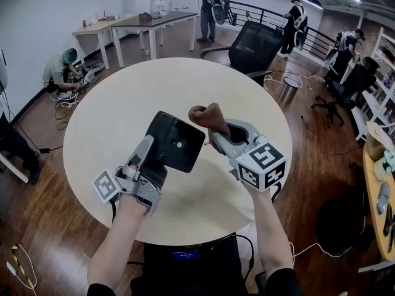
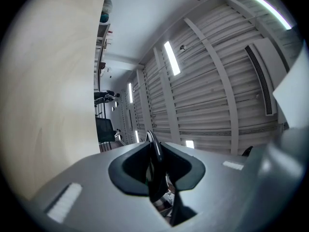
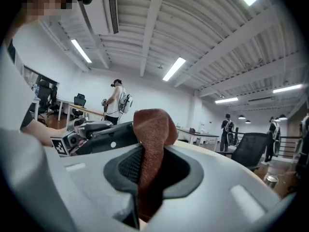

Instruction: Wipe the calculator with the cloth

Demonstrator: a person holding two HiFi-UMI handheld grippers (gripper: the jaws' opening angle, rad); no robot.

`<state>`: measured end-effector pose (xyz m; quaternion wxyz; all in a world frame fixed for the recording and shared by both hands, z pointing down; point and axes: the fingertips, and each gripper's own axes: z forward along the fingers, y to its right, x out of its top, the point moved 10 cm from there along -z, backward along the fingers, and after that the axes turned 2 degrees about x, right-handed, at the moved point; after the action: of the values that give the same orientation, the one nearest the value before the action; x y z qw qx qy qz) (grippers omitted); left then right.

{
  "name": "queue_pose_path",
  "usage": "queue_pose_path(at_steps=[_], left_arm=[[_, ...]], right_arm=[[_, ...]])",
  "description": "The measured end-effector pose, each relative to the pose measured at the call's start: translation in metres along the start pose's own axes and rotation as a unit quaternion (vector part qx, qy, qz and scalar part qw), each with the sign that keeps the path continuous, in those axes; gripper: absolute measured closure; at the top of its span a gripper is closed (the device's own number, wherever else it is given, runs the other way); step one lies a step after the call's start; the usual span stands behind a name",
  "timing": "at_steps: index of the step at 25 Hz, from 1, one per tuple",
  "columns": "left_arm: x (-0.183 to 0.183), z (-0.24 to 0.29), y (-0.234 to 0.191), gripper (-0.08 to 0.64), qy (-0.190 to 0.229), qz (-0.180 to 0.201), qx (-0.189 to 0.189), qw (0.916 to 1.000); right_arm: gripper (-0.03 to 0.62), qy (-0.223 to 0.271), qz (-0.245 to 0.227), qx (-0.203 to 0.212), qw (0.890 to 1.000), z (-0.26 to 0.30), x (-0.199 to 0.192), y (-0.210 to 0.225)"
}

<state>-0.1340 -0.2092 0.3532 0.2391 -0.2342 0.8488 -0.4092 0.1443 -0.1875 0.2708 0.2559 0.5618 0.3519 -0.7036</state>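
Calculator (image 1: 176, 142) sat at the centre of the head view, lifted clear of the round table (image 1: 111, 103) and tilted so that its dark back, with a small pale dot, faced the camera. The left gripper (image 1: 148, 152) pinched it by its lower left edge; in the left gripper view the thin black body (image 2: 155, 168) stood edge-on between the two jaws, which pressed on it from both sides.

The right gripper (image 1: 217, 134) came in from the lower right with its jaws clamped on the brown cloth (image 1: 208, 116), a bunched wad poking out past the tips. In the right gripper view the cloth (image 3: 152, 144) rose as a folded strip from between the pads, with the calculator (image 3: 104, 138) just behind it at the left.

The wad lay just beside the calculator's upper right corner; whether it touched could not be told. The step in hand looked like bringing cloth to calculator for a wipe. The next move probably called for pressing the wad against a flat face and dragging it across, with the left grip holding firm so that the thin body would not twist or slip.
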Motion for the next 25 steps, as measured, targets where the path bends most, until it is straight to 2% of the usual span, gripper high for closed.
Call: queue_pose_path(at_steps=[4, 8, 10, 13, 15, 16, 17, 19, 22, 25], left_arm=[[-0.006, 0.005, -0.003, 0.488, -0.002, 0.009, 0.007, 0.9999], [-0.001, 0.002, -0.005, 0.488, 0.004, 0.016, 0.018, 0.9997], [0.004, -0.001, -0.006, 0.488, 0.006, 0.023, 0.025, 0.9994], [0.006, -0.001, -0.009, 0.486, 0.0, 0.044, 0.041, 0.9982], [0.005, -0.001, -0.012, 0.487, -0.005, 0.054, 0.048, 0.9974], [0.006, -0.001, -0.013, 0.488, -0.011, 0.061, 0.052, 0.9967], [0.007, 0.0, -0.013, 0.488, -0.022, 0.071, 0.059, 0.9955], [0.01, 0.002, -0.012, 0.489, -0.053, 0.096, 0.078, 0.9909], [0.012, 0.007, -0.012, 0.488, -0.098, 0.117, 0.094, 0.9837], [0.012, 0.01, -0.012, 0.488, -0.126, 0.139, 0.087, 0.9784]], right_arm=[[0.509, -0.047, -0.03, 0.034, 0.998, 0.011, -0.02, -0.023], [0.509, -0.087, -0.088, 0.066, 0.99, 0.016, -0.027, -0.063], [0.509, -0.118, -0.121, 0.091, 0.981, 0.02, -0.031, -0.087], [0.509, -0.173, -0.153, 0.145, 0.962, 0.019, -0.043, -0.113], [0.509, -0.195, -0.154, 0.195, 0.949, 0.012, -0.051, -0.122], [0.509, -0.196, -0.144, 0.214, 0.946, 0.009, -0.053, -0.123], [0.509, -0.189, -0.127, 0.224, 0.948, 0.006, -0.054, -0.12], [0.509, -0.162, -0.081, 0.209, 0.961, -0.001, -0.053, -0.105], [0.509, -0.119, -0.01, 0.135, 0.984, -0.003, -0.049, -0.07], [0.509, -0.123, 0.025, 0.101, 0.987, 0.01, -0.055, -0.055]])
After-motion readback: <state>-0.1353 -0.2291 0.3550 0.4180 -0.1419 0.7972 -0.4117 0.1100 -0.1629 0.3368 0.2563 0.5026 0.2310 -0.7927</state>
